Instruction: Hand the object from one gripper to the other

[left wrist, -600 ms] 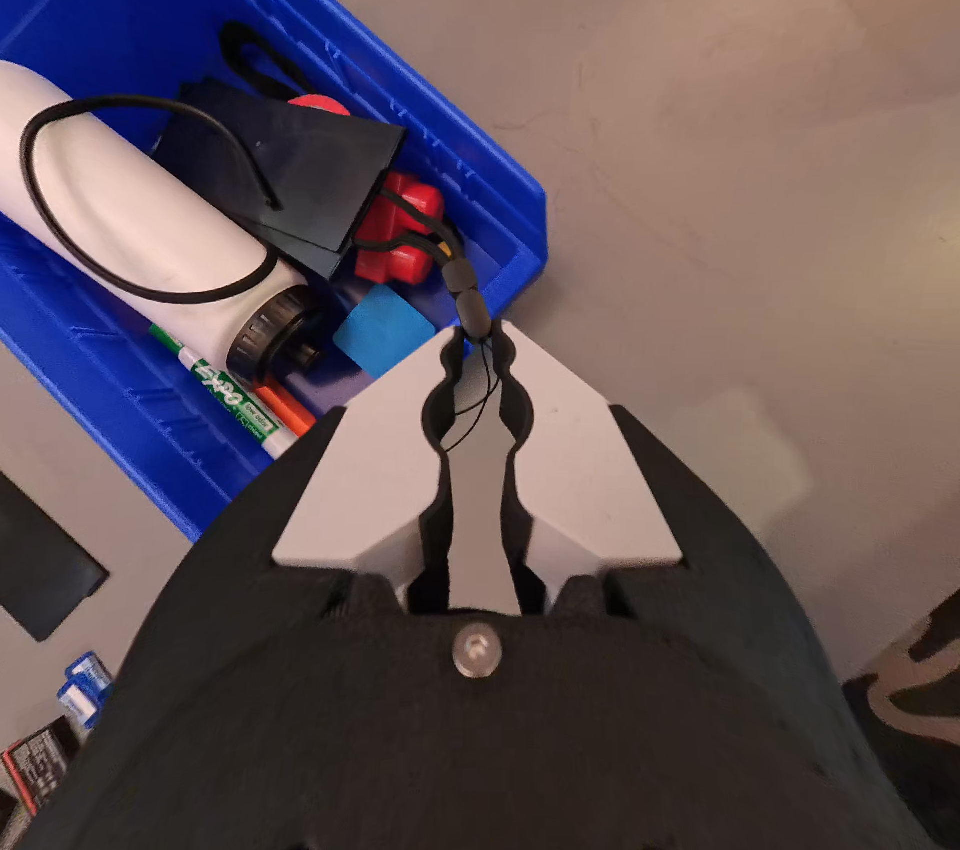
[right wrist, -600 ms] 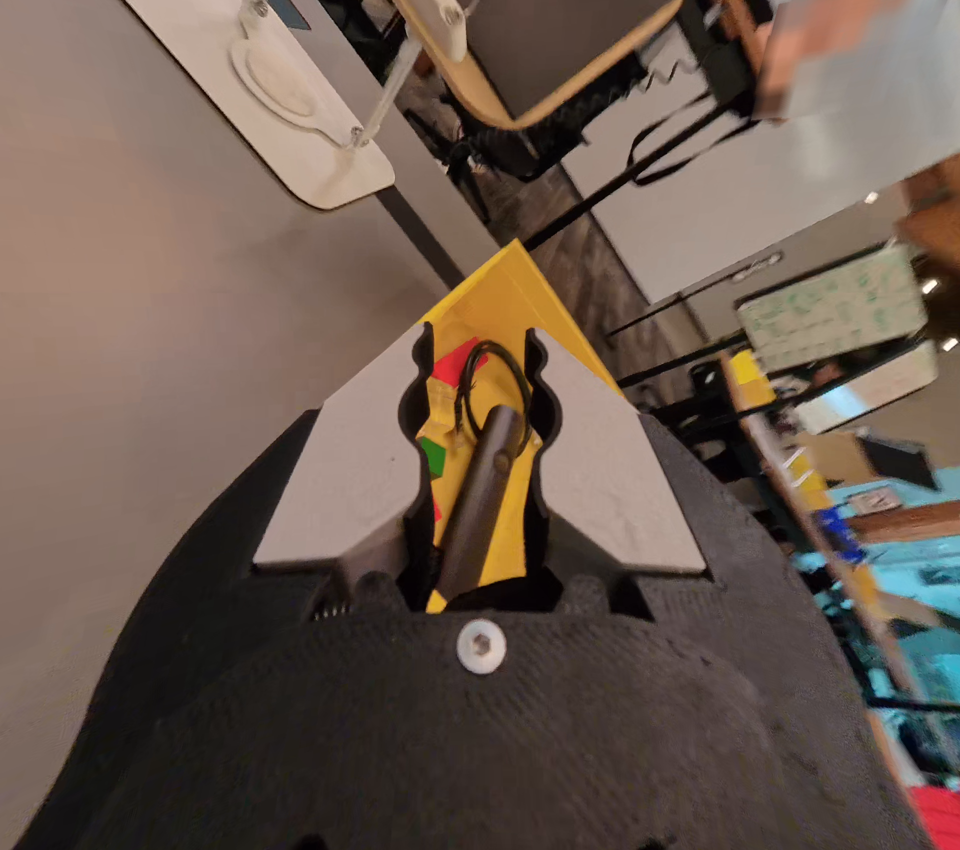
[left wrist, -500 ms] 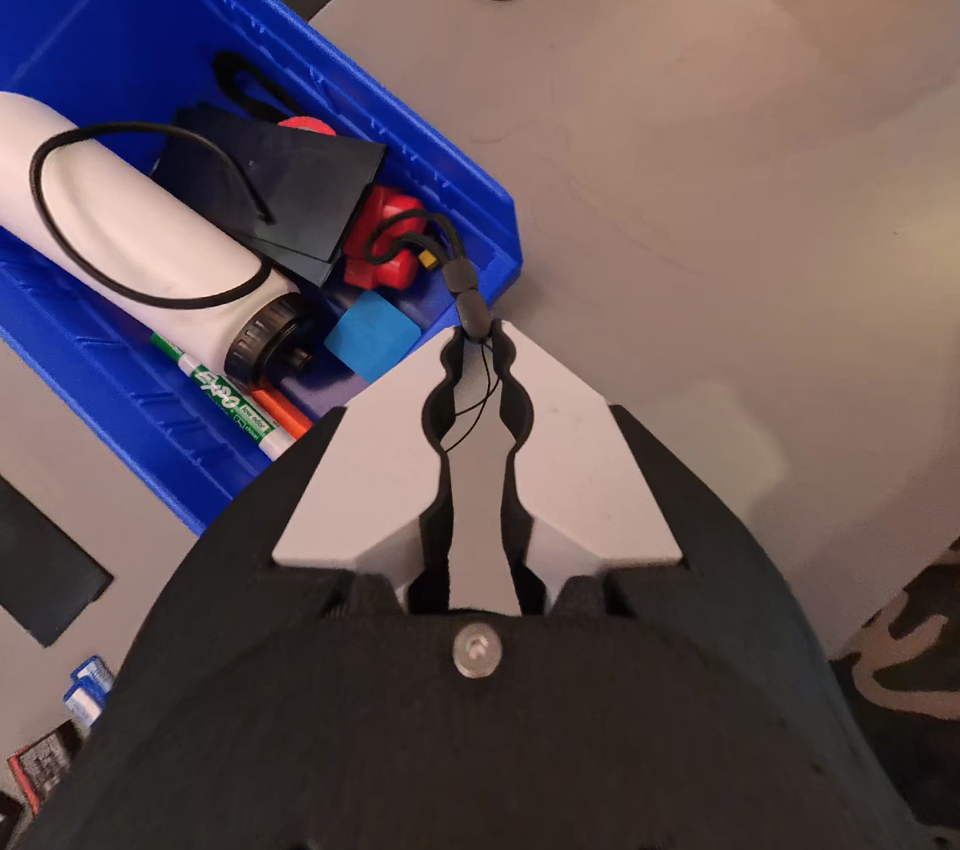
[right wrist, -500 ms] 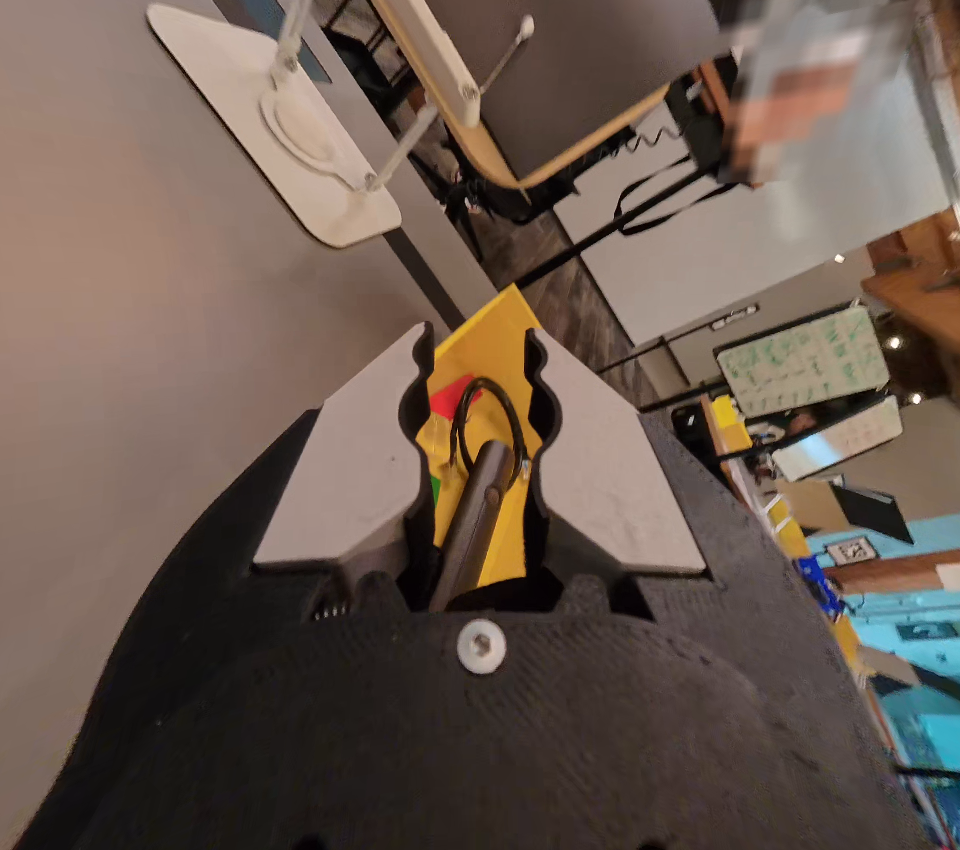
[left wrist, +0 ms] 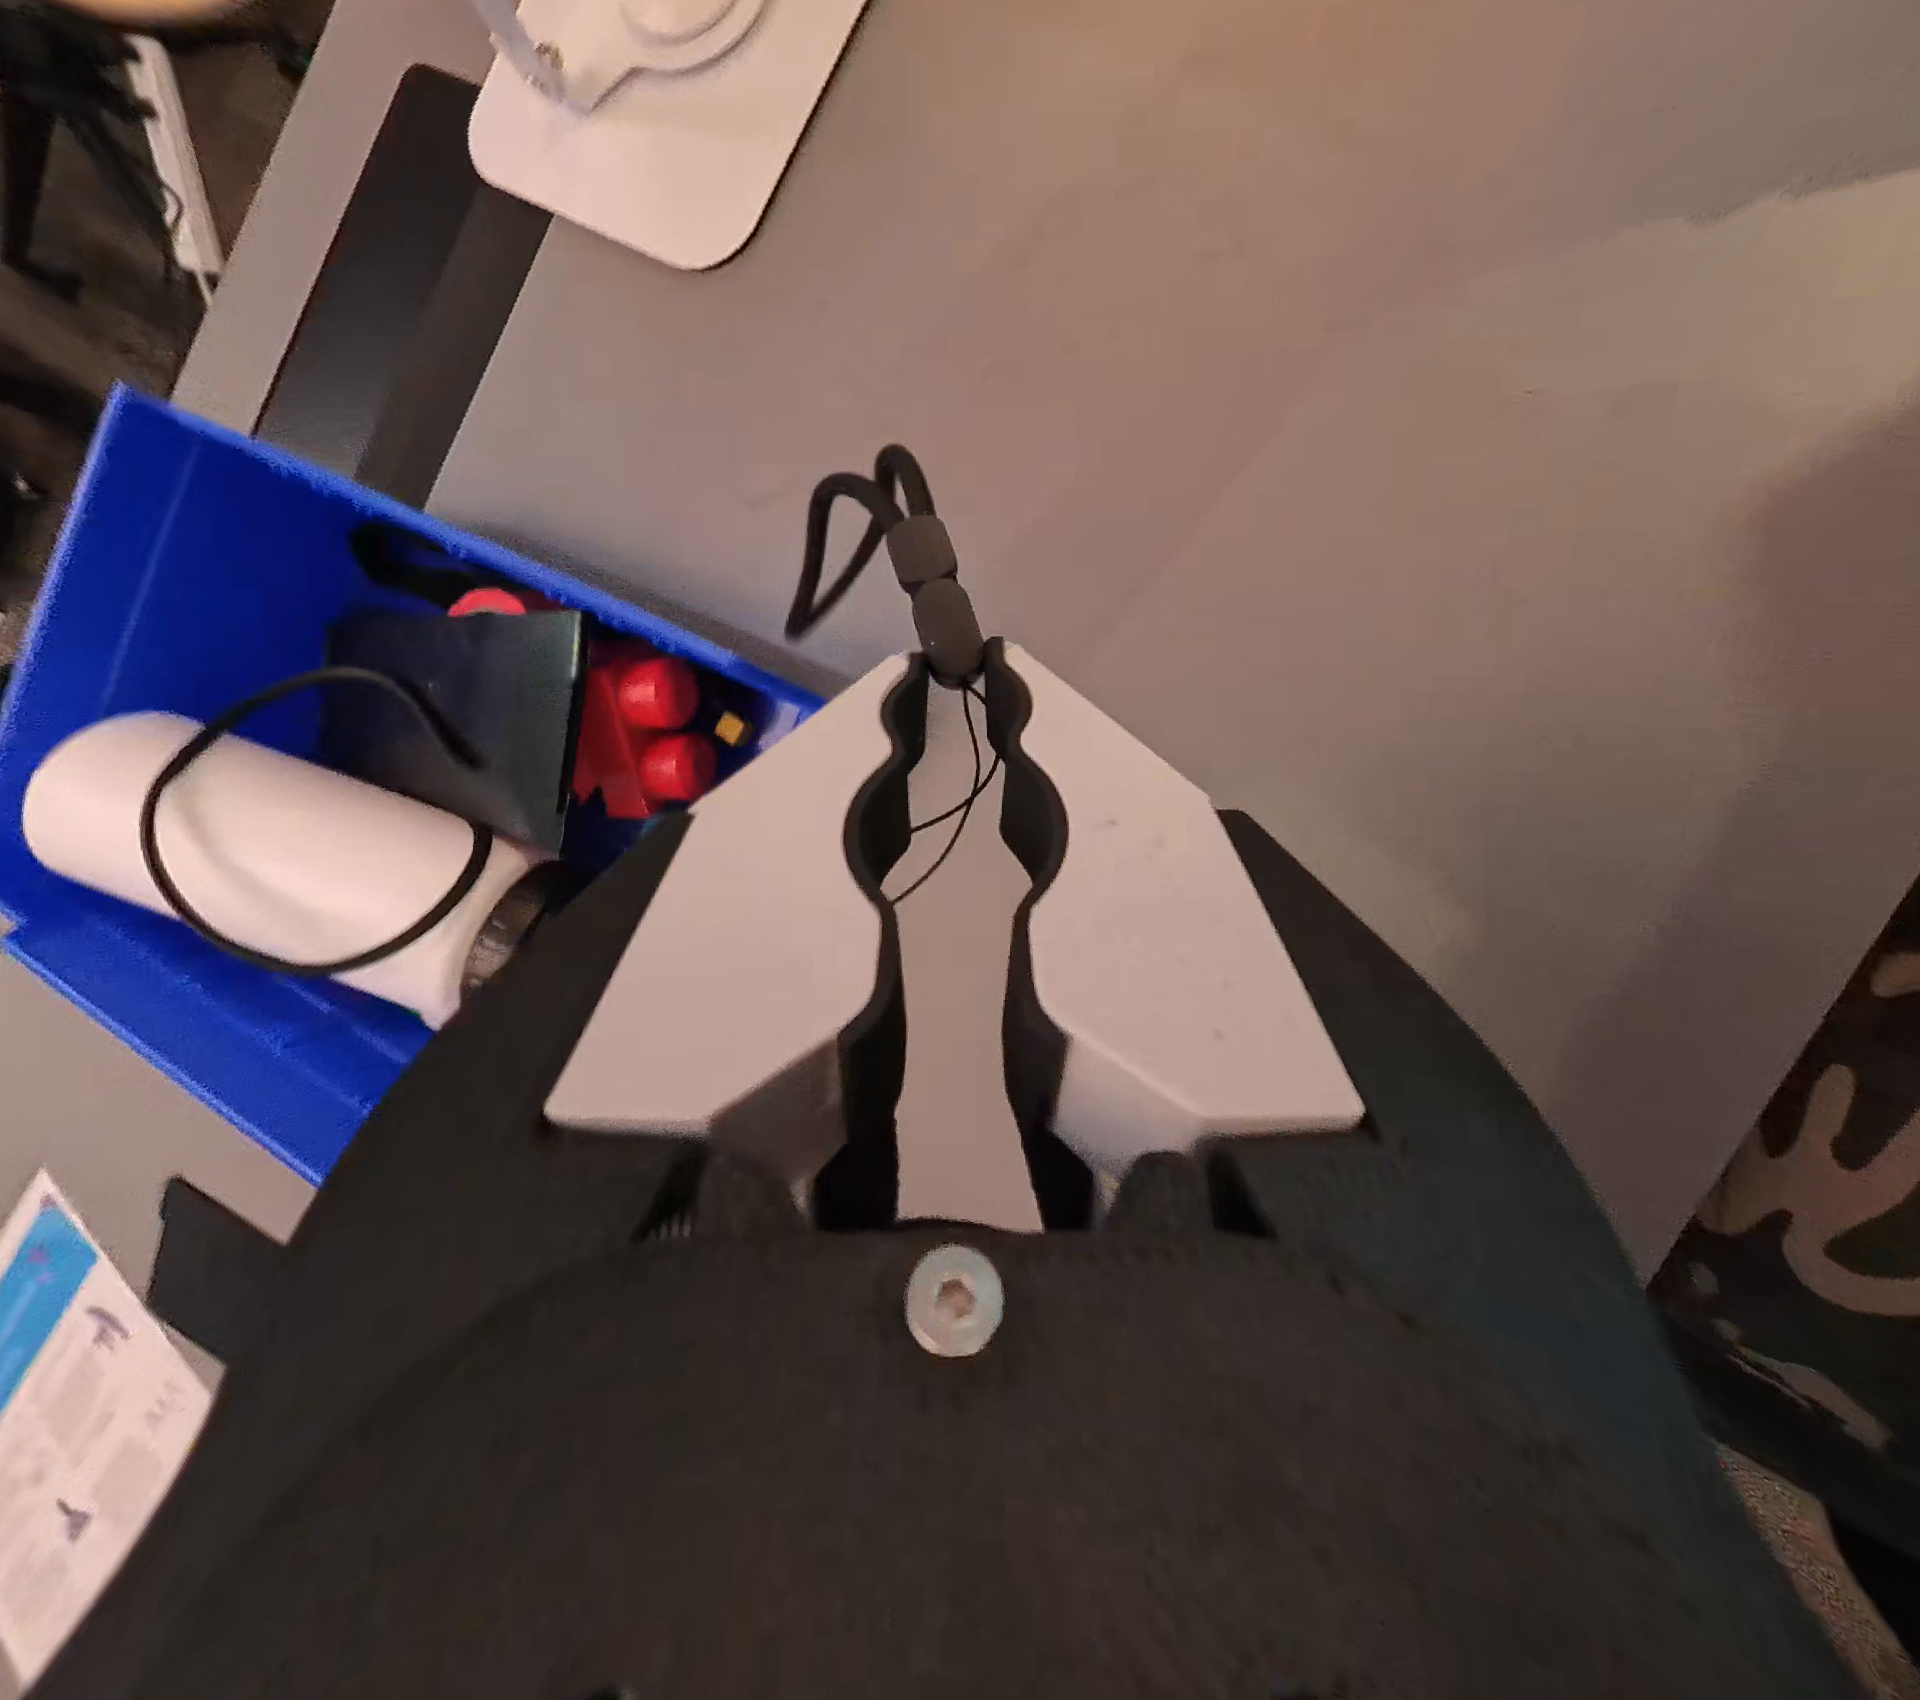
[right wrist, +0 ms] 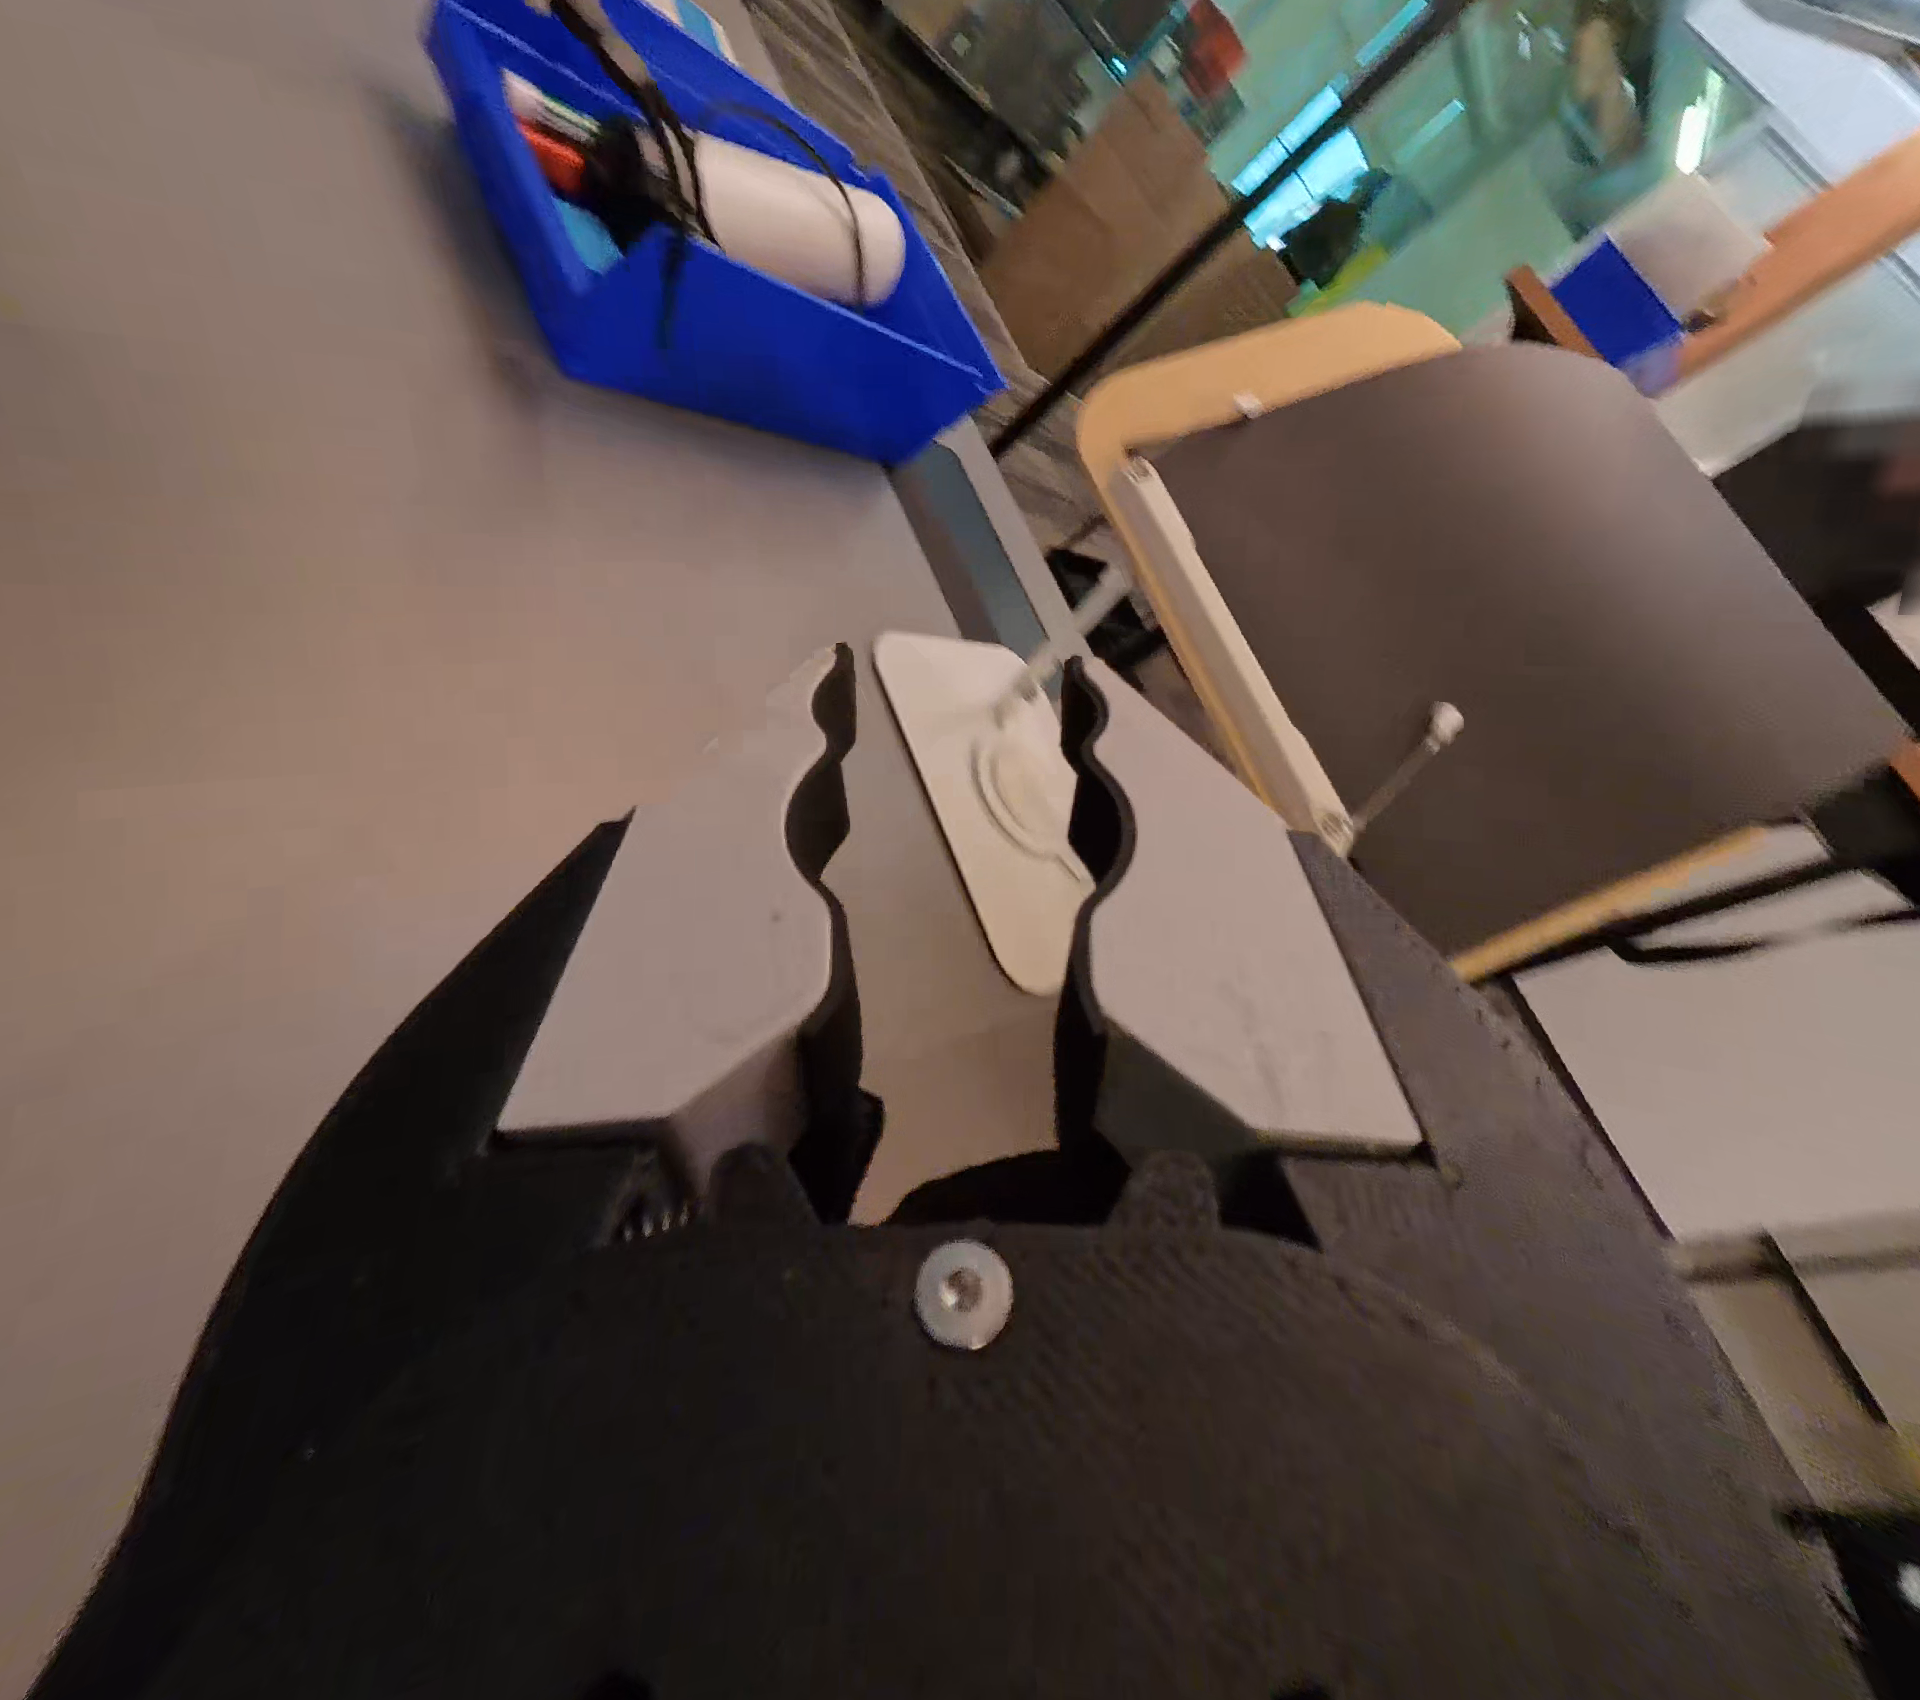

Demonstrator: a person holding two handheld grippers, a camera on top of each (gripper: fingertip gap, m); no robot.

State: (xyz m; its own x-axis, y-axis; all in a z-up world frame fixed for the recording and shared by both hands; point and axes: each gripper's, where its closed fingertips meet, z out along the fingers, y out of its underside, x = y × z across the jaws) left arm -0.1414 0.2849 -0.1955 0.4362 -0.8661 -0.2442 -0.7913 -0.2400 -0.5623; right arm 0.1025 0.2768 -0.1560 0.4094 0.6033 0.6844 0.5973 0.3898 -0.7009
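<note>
The black wrist-strap cord with two stacked cylindrical foam beads (left wrist: 935, 601) is pinched at the very tip of the left gripper (left wrist: 951, 679), whose grey fingers (left wrist: 790, 881) are closed together on the lower bead; the thick looped end sticks out beyond the tips above the grey desk (left wrist: 1351, 300), and thin black threads trail back into the narrow slot between the fingers. This gripper points down at the desk from above, just to the right of the blue plastic bin (left wrist: 187, 1016), which holds a white cylindrical bottle (left wrist: 270, 840), a flat black pouch (left wrist: 468, 715) and red blocks (left wrist: 644, 736). A white flat lamp base (left wrist: 717, 19) sits farther along the desk. The right gripper (right wrist: 956, 684) is held low and tilted, aimed across the desk toward the same white base, its fingers (right wrist: 707, 912) spread apart with nothing between them. The blue bin lies well beyond it, where the strap hangs from the blurred left gripper.
</note>
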